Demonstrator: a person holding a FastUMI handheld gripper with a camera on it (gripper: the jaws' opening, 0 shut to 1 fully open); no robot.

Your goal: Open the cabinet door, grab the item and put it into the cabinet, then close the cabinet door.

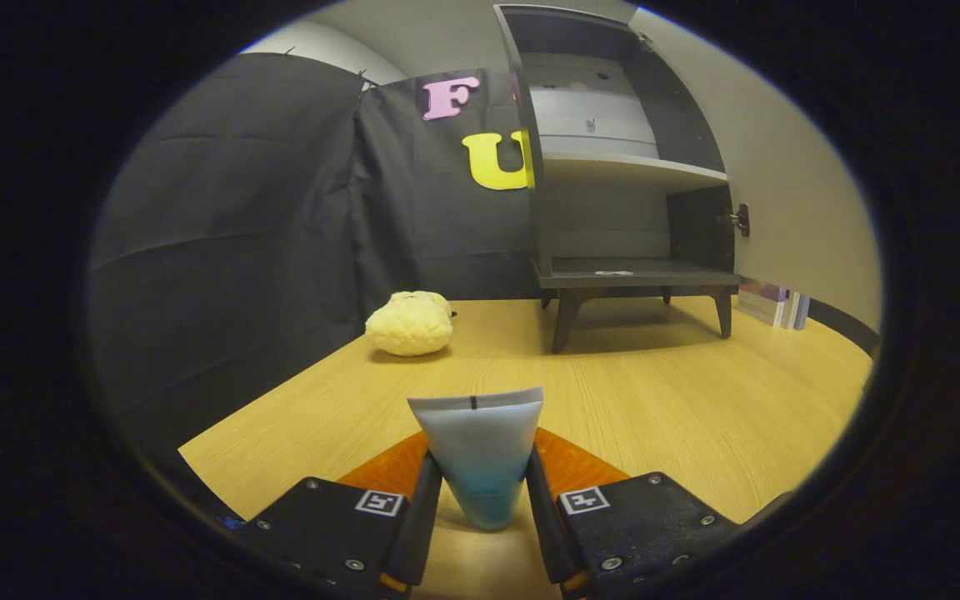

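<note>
The tongs (480, 487) are closed on a pale blue squeeze tube (480, 454), both fingers pressing its sides, above the light wooden tabletop (655, 400). Far right stands the dark grey cabinet (613, 167), door open; far left lies a lumpy yellow sponge (410, 323).

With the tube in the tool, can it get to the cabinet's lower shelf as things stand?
Probably yes. The tool is shut on the blue-white squeeze tube; the dark grey cabinet stands open beyond, bare wooden tabletop between, and the yellow knobbly lump off the path.
</note>
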